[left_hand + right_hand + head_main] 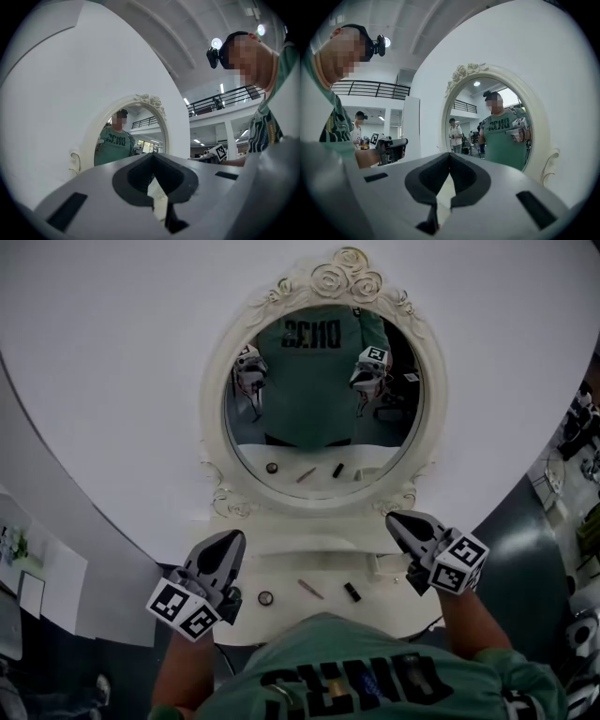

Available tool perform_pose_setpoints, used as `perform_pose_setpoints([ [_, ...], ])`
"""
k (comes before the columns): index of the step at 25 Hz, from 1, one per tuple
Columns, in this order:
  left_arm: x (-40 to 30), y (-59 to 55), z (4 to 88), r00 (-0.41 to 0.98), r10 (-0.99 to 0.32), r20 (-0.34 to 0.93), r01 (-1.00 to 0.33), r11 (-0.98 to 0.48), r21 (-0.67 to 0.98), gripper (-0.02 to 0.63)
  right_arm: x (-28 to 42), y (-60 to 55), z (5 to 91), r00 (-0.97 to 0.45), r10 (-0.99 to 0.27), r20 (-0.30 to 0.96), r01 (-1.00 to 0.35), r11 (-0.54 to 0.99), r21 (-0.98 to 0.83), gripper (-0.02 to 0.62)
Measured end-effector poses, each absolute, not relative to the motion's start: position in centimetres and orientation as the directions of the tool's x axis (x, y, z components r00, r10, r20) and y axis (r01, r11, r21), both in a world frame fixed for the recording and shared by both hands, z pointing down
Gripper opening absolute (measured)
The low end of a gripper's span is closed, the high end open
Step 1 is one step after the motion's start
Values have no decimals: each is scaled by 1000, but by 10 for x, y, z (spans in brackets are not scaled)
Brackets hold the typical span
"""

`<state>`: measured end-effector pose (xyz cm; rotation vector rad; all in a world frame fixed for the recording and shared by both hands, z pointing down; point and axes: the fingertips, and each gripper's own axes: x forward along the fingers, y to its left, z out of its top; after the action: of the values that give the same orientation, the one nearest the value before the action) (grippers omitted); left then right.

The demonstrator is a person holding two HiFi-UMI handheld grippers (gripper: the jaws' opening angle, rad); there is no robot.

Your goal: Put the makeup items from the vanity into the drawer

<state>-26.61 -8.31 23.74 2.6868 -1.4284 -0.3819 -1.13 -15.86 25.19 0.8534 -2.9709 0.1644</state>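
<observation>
Creamy white vanity (314,565) and mirror frame (217,381), green shirt (309,667) with dark lettering, grey left gripper (233,537) and right gripper (393,519) bearing black-and-white square-marked cubes, black lipstick tube (352,592).

The left gripper (153,159) pointed toward the oval mirror (140,126), just below it, jaws pressed together with nothing between them. Inside the mirror stood a reflection (114,143) in a green shirt. Right of the mirror, a person (265,131) leaned close.
</observation>
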Motion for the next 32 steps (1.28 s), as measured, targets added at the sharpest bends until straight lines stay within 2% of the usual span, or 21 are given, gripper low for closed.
perform_pose_setpoints([
  [32,-247,-89,251,580,-802,-140,-782,-597,179,8,-5,-160,263,-838,-538,91,-544,836,-75,9],
])
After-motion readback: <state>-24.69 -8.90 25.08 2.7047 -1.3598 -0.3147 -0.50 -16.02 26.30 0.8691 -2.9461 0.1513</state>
